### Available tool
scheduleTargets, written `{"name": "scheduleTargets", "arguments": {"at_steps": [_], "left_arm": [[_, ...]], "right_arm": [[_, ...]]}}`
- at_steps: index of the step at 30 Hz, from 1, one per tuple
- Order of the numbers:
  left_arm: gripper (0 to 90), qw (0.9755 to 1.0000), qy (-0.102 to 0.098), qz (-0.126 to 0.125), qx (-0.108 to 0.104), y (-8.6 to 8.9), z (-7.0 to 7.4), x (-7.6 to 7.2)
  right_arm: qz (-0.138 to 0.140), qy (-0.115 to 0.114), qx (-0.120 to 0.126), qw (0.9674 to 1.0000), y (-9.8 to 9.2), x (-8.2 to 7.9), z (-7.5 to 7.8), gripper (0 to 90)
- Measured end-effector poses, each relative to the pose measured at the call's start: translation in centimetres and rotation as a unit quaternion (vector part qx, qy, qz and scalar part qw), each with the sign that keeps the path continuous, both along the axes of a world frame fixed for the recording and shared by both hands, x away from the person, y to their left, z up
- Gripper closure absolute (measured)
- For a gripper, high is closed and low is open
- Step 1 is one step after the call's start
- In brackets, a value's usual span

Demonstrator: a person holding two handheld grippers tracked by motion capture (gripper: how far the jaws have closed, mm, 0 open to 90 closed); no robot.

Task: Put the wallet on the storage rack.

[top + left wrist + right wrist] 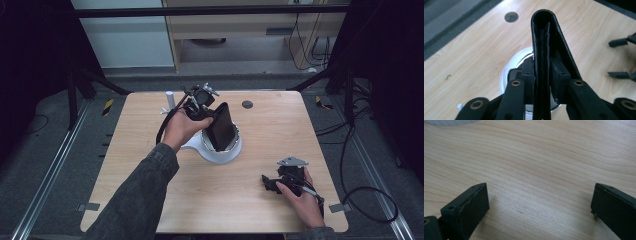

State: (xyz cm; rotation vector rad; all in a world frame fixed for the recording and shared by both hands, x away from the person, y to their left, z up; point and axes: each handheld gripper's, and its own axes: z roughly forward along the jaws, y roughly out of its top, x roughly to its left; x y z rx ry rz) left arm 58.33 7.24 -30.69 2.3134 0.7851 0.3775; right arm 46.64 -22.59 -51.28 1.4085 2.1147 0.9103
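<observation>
A black folded wallet (221,126) stands on edge, tilted, with its lower end inside a white round dish (220,155) near the middle of the table. My left gripper (212,119) reaches it from the back left. In the left gripper view its jaws press both sides of the wallet (544,37), fold edge away from the camera, above the dish (506,72). My right gripper (267,182) rests at the front right of the table, open. In the right gripper view, bare wood lies between the jaws of the right gripper (539,205). The left gripper view catches the right gripper (620,58) farther off.
The wooden table (280,145) has a dark round grommet (247,104) near its back edge, also in the left gripper view as the grommet (511,16). A small white upright post (170,98) stands at the back left. Cables trail on the floor to the right.
</observation>
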Motion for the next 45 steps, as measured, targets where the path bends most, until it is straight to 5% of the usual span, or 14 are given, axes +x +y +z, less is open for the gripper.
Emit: {"name": "scheduleTargets", "arguments": {"at_steps": [2,10,17,35,45], "left_arm": [[69.1,0.9999,-0.012,0.009,-0.009,0.1,0.2,-0.1],[71.6,0.9992,-0.037,0.014,-0.006,0.6,0.9,-0.6],[78.8,0.999,-0.036,0.021,-0.015,0.6,1.0,-0.3],[63.5,0.9971,-0.066,0.021,-0.03,1.1,1.6,-0.8],[52.3,0.9939,-0.092,0.022,-0.057,1.3,2.5,-1.5]], "right_arm": [[0.0,0.0,-0.001,1.0,0.0,0.0,0.0,1.7],[0.001,0.0,-0.001,1.0,0.0,0.0,0.0,1.7],[0.002,-0.001,-0.001,1.0,0.0,-0.1,0.0,1.7],[0.001,0.001,0.001,1.0,0.1,-0.2,0.0,1.7],[0.001,0.002,0.001,1.0,0.1,-0.2,0.0,1.7]]}}
